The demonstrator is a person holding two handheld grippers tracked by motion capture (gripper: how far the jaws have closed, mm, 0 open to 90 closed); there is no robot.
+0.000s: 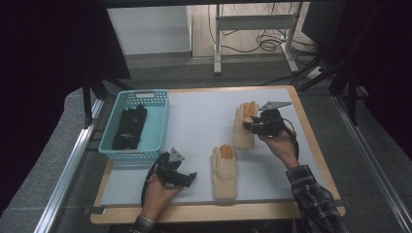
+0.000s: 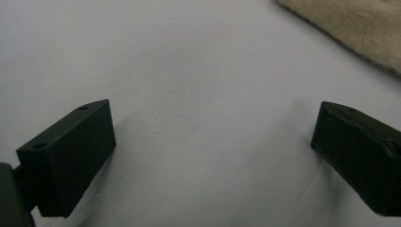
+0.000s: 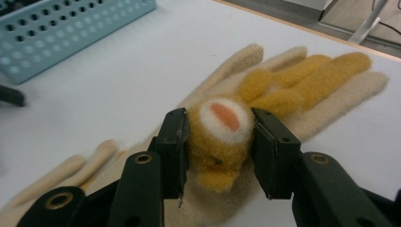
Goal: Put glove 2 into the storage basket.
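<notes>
No lettering, label, brand, number or sign can be read anywhere.

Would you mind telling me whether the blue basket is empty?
Not empty: the blue basket holds dark gloves, lying along its floor in the high view.

Two gloves and a basket on the tabletop [image 1: 194, 111]

The basket [image 1: 158, 121] sits left with what seems a glove pair [image 1: 130, 127] inside; the far glove [image 1: 241, 131] lies right, the near glove [image 1: 224, 171] before it.
</notes>
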